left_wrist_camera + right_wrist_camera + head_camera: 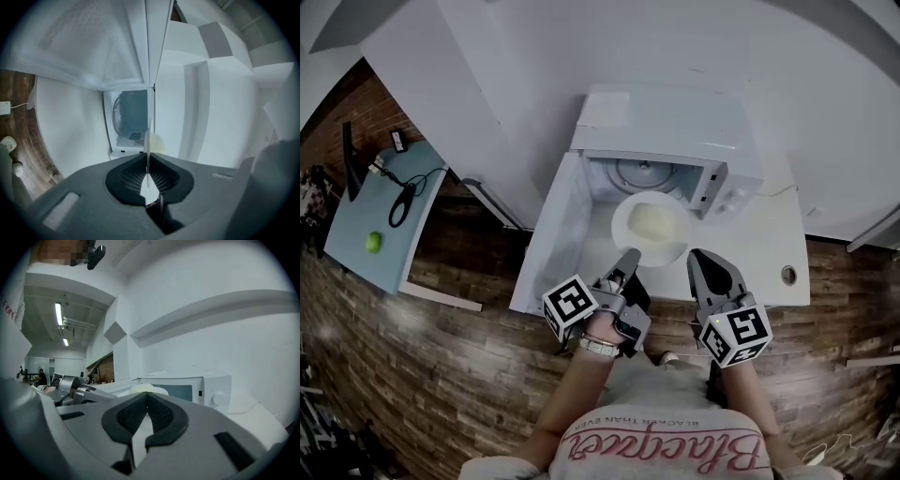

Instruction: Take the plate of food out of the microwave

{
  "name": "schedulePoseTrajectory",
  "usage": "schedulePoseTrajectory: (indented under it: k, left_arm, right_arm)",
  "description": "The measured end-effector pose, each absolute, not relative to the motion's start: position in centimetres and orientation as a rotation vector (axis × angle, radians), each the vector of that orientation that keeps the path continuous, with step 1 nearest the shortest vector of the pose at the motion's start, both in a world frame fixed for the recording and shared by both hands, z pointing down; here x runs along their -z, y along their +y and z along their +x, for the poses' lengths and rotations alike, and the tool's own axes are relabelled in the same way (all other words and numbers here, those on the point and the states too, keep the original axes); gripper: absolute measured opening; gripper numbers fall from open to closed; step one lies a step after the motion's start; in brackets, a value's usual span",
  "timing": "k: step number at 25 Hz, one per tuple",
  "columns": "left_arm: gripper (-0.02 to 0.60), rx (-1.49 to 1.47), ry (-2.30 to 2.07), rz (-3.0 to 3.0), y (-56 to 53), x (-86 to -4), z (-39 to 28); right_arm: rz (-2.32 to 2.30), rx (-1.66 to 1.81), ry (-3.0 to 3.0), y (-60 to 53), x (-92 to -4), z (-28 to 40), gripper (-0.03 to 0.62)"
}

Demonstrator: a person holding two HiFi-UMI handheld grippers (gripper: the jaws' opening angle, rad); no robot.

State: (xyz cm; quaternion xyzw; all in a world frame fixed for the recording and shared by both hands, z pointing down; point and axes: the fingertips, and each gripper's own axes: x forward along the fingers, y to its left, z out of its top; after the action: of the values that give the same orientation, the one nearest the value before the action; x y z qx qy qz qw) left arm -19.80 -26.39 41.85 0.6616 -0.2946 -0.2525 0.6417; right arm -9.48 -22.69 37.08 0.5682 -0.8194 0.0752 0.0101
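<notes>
Left tongs (148,157): you hold them clamped on the near rim of the plate (673,246); only the left gripper view shows that rim edge-on between the pads.
Right tongs (146,394): pressed together, empty, just right of the plate.
Plate: carries food (647,223), mid-worktop (773,262), before the open microwave (675,141).

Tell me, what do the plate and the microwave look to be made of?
Plate: plain white, smooth, thin-rimmed; probably ceramic, perhaps plastic.
Microwave: white casing with flat, matte-looking panels; painted metal or plastic, can't tell which.
</notes>
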Motion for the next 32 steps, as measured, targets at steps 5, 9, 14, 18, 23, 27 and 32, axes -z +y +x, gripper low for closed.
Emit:
schedulePoseTrajectory:
  k: [5,9,14,18,23,27,32]
  left_arm:
    - [0.018,0.558,-0.649,1.508,-27.0,-41.7,-19.5]
    - [0.018,0.551,-0.645,1.517,-27.0,-41.4,-19.4]
    - [0.018,0.546,-0.643,1.531,-26.9,-40.8,-18.5]
    - [0.018,0.551,-0.638,1.542,-26.8,-40.1,-17.4]
    - [0.018,0.567,-0.642,1.550,-26.6,-39.1,-15.7]
    - [0.018,0.580,-0.650,1.559,-26.5,-38.5,-14.5]
    - [0.018,0.584,-0.657,1.569,-26.5,-38.0,-13.5]
  right_arm:
    - [1.824,-0.241,-2.522,-23.0,-37.1,-8.8,0.011]
    - [1.829,-0.233,-2.527,-22.9,-37.0,-8.8,0.011]
    - [1.836,-0.221,-2.532,-22.9,-36.6,-8.1,0.011]
    - [1.843,-0.217,-2.533,-22.9,-36.4,-6.8,0.011]
    - [1.837,-0.212,-2.536,-22.9,-36.0,-5.0,0.011]
    - [1.829,-0.202,-2.546,-23.0,-35.6,-3.6,0.011]
    - [1.831,-0.182,-2.559,-23.4,-35.2,-2.7,0.011]
